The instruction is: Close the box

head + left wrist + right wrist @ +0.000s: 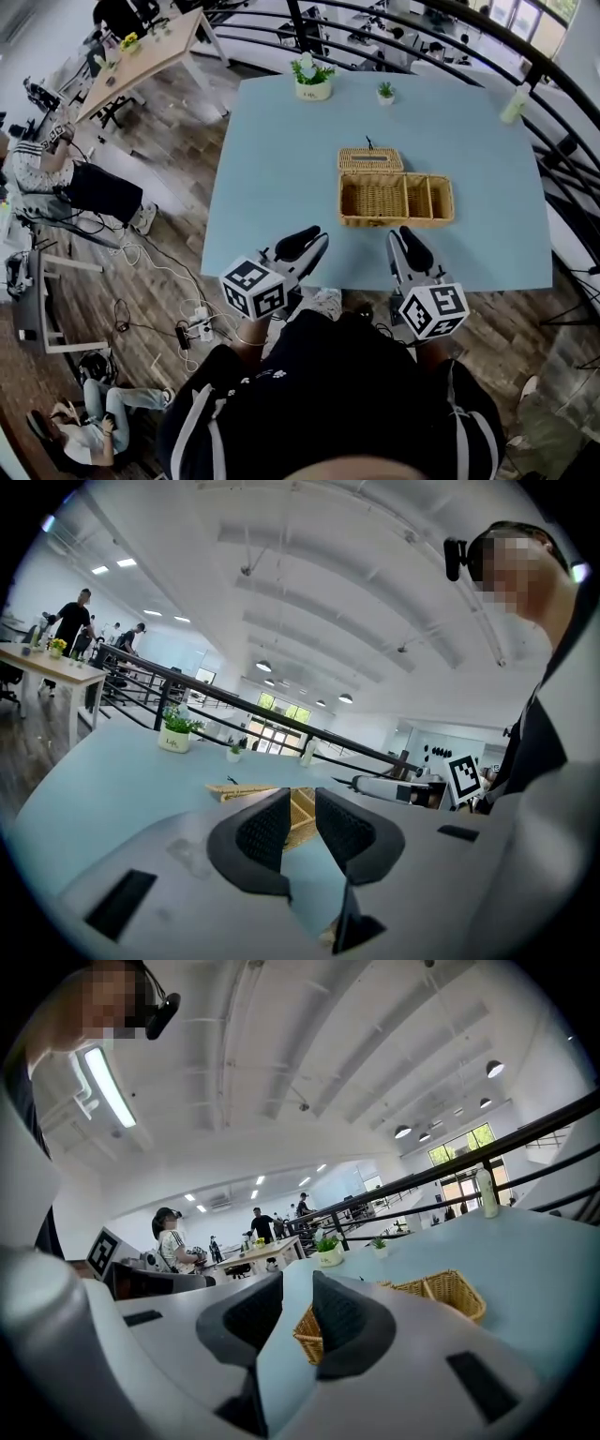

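A wicker box (442,201) lies open in the middle of the light blue table (272,169). Its flat lid (370,159) is folded back on the far side, and the compartments inside show nothing. Both grippers hover at the table's near edge, short of the box and touching nothing. My left gripper (305,244) points at the box's left end, with its jaws a little apart and nothing between them. In the left gripper view the lid (234,790) shows past the left gripper (302,816). My right gripper (410,242) is likewise open and empty, and the box (448,1290) lies just beyond the right gripper (298,1314).
Two small potted plants (313,80) (385,91) and a pale bottle (514,103) stand along the table's far side. A black railing (562,103) curves round behind and to the right. Left of the table are wooden floor, cables, a power strip (200,328) and seated people.
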The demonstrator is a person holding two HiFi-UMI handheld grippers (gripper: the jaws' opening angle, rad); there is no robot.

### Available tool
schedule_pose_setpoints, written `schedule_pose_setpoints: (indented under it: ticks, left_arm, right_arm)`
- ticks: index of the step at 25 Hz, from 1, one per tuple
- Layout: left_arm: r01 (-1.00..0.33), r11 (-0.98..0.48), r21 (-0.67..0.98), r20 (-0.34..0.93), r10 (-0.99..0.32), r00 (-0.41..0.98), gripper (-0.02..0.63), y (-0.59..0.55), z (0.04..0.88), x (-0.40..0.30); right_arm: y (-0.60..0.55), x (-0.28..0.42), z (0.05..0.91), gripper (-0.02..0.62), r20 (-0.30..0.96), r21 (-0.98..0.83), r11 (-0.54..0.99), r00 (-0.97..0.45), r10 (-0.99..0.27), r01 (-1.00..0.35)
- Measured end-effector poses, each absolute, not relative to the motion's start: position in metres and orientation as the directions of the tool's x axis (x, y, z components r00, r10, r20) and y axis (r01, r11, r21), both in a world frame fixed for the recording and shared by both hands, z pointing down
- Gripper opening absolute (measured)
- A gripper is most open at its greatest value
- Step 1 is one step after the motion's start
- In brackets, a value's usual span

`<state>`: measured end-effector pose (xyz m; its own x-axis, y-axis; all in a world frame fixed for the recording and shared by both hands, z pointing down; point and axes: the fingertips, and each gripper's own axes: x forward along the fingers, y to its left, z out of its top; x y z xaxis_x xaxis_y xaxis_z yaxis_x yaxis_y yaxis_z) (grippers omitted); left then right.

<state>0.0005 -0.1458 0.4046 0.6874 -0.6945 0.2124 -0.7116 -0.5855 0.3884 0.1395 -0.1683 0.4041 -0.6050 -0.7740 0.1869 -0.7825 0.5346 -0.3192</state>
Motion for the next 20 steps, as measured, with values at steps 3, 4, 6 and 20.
schedule_pose_setpoints:
  ticks: [3,4,6,20]
  left_arm:
    - [-0.728,-0.567,0.385,0.218,-0.711,0.669,0.064,-0.163,0.407,-0.017]
    - [-0.734,-0.563,0.379,0.221,-0.715,0.663,0.064,-0.17,0.406,-0.024]
    - [-0.746,-0.568,0.348,0.235,-0.717,0.656,0.066,-0.183,0.402,-0.033]
    - [-0.706,-0.605,0.368,0.341,-0.619,0.708,0.11,-0.278,0.435,-0.037]
  right_arm:
    - [-0.183,0.131,0.401,0.101,0.176,-0.3,0.555,-0.617,-0.767,-0.776]
    - [-0.187,0.13,0.398,0.101,0.174,-0.293,0.558,-0.617,-0.768,-0.777]
    - [-0.192,0.129,0.391,0.101,0.172,-0.281,0.556,-0.611,-0.773,-0.782]
    - [-0.257,0.128,0.414,0.103,0.268,-0.288,0.489,-0.56,-0.784,-0.823]
